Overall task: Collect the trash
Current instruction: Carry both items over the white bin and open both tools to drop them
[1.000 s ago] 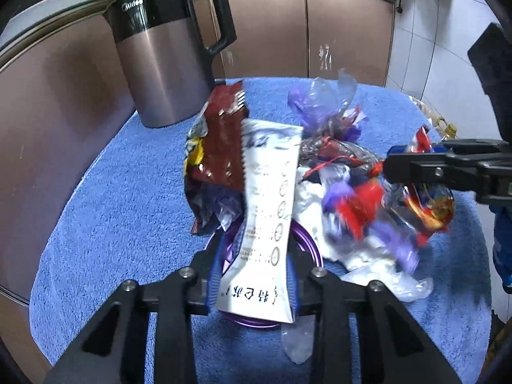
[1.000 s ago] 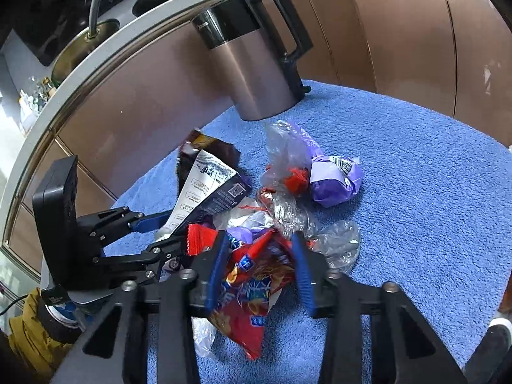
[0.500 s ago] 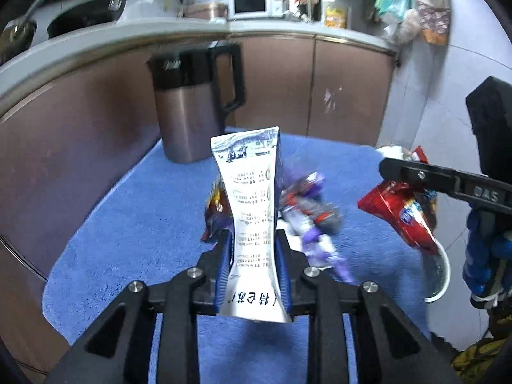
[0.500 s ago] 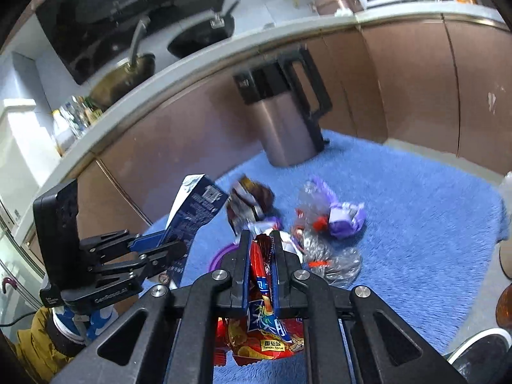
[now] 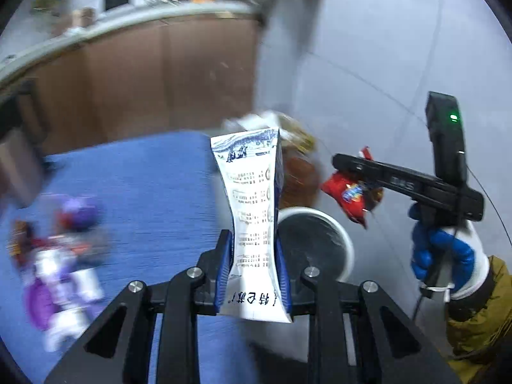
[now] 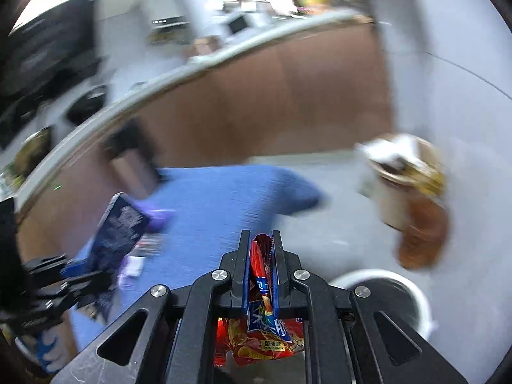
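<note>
Both tools now off the cloth, left tool (image 5: 252,265) pinching carton (image 5: 252,211), right tool (image 6: 260,262) snack bag (image 6: 260,329).

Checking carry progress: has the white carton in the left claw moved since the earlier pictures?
Yes. The white carton, shut in the left claw, has swung off the blue mat toward the white-rimmed bin on the floor.

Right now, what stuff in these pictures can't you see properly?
- Left wrist view: the leftover wrappers on the blue cloth are smeared by motion blur.
- Left wrist view: the white bin is partly hidden behind the milk carton.
- Right wrist view: the red snack bag is mostly hidden by the fingers.
- Right wrist view: the brown bag on the floor is too blurred to identify.
</note>
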`<action>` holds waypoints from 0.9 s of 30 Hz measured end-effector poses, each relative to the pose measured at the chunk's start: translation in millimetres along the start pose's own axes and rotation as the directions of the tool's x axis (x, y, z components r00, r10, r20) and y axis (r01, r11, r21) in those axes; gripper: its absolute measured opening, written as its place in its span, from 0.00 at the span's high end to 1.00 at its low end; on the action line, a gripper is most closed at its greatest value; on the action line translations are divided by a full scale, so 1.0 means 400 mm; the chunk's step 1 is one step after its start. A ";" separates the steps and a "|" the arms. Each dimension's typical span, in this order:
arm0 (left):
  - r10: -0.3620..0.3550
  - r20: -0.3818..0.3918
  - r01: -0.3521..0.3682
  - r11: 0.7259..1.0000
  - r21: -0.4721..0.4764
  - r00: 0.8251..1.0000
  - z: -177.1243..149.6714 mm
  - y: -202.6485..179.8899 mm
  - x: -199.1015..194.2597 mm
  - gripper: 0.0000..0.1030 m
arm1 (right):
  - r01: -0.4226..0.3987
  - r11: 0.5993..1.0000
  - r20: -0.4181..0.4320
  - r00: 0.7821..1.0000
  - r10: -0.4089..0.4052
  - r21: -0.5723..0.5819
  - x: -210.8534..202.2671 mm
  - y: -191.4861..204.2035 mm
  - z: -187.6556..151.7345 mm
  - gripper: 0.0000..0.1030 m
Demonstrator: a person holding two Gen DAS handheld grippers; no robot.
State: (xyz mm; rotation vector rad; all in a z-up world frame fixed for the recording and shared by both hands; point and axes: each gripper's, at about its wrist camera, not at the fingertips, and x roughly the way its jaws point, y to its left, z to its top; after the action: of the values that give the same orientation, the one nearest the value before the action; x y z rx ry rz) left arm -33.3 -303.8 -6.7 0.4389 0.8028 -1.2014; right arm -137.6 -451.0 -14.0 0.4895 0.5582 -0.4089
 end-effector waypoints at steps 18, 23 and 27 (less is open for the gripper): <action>-0.100 -0.146 0.091 0.994 -0.068 0.984 0.083 -0.127 0.295 0.62 | 0.216 0.943 -0.146 0.972 -0.183 0.253 0.129 -0.368 -0.118 0.61; 0.028 -0.034 -0.031 0.995 -0.095 0.999 0.080 -0.072 0.181 0.62 | 0.181 0.959 -0.116 0.980 -0.159 0.216 0.108 -0.320 -0.089 0.60; 0.176 0.048 -0.168 0.976 -0.136 0.983 0.066 -0.009 0.082 0.62 | 0.142 0.979 -0.076 0.988 -0.132 0.147 0.078 -0.236 -0.057 0.60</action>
State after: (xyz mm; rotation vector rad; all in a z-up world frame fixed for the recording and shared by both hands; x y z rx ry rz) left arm -23.9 -344.6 -13.4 0.3554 0.7711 -0.9903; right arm -168.8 -522.4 -80.2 0.6147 0.6300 -0.5714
